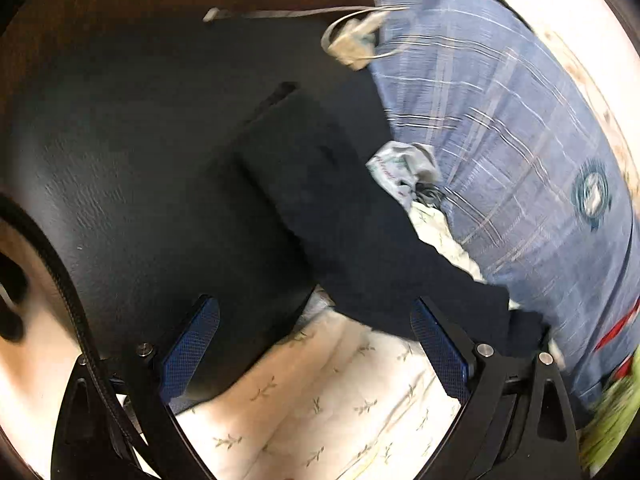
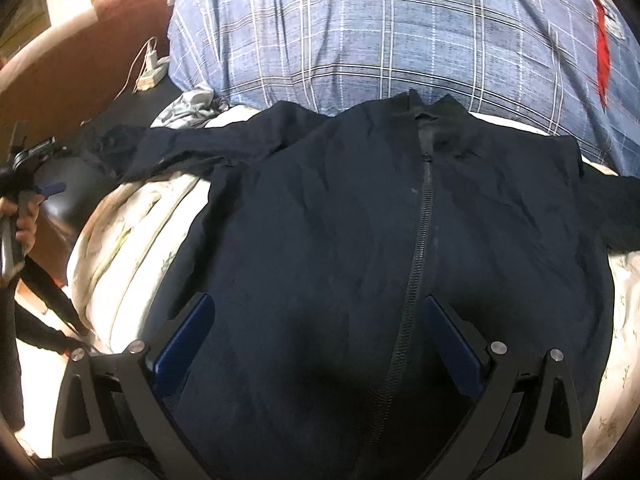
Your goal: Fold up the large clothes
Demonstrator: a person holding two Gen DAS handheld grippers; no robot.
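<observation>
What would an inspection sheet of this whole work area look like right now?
Surface: bed with white leaf-print sheet.
Job's things: dark zip jacket lies spread flat, zip up; one sleeve stretches toward the bed's edge.
Clutter: blue plaid quilt bunched behind the collar; crumpled printed cloth beside it.
Grippers: left gripper open, holding nothing, above the sheet by the sleeve; right gripper open above the jacket's lower front.
Cables: white charger and cord on the dark bedside surface.
Surroundings: brown headboard; a hand grips the left tool.
</observation>
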